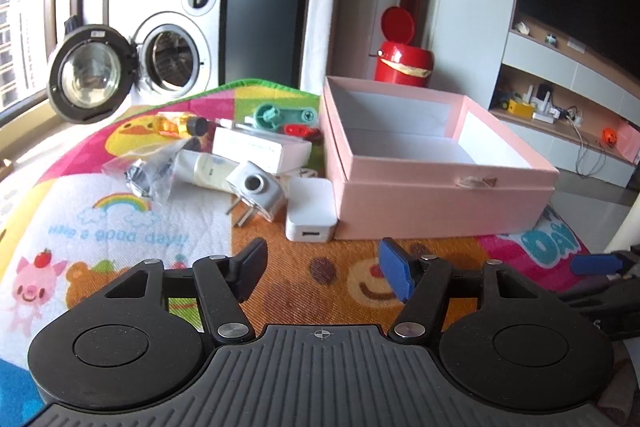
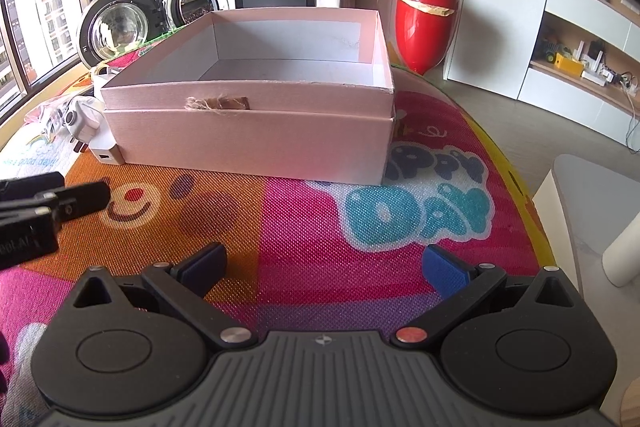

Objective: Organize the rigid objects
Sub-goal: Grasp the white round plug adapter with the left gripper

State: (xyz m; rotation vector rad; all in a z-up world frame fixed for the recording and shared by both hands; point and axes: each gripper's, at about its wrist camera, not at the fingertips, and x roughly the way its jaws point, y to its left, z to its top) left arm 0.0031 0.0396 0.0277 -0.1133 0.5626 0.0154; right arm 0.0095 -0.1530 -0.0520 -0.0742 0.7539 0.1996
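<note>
A pink open box (image 1: 440,203) (image 2: 248,143) stands on the colourful play mat with nothing visible inside. To its left lies a pile: a white USB charger (image 1: 310,211) against the box wall, a white plug adapter (image 1: 258,189), a long white box (image 1: 262,147), a cream tube (image 1: 204,169), a bagged set of black parts (image 1: 150,171), an orange tool (image 1: 176,125), a teal piece (image 1: 280,115) and a red piece (image 1: 298,130). My left gripper (image 1: 324,267) is open just short of the charger. In front of the box my right gripper (image 2: 326,263) is open over the mat.
A red bin (image 1: 404,61) with its lid up stands behind the box. A washing machine (image 1: 172,55) with its door open is at the back left. The mat edge (image 2: 532,211) drops off at the right, beside a white piece of furniture (image 2: 592,211).
</note>
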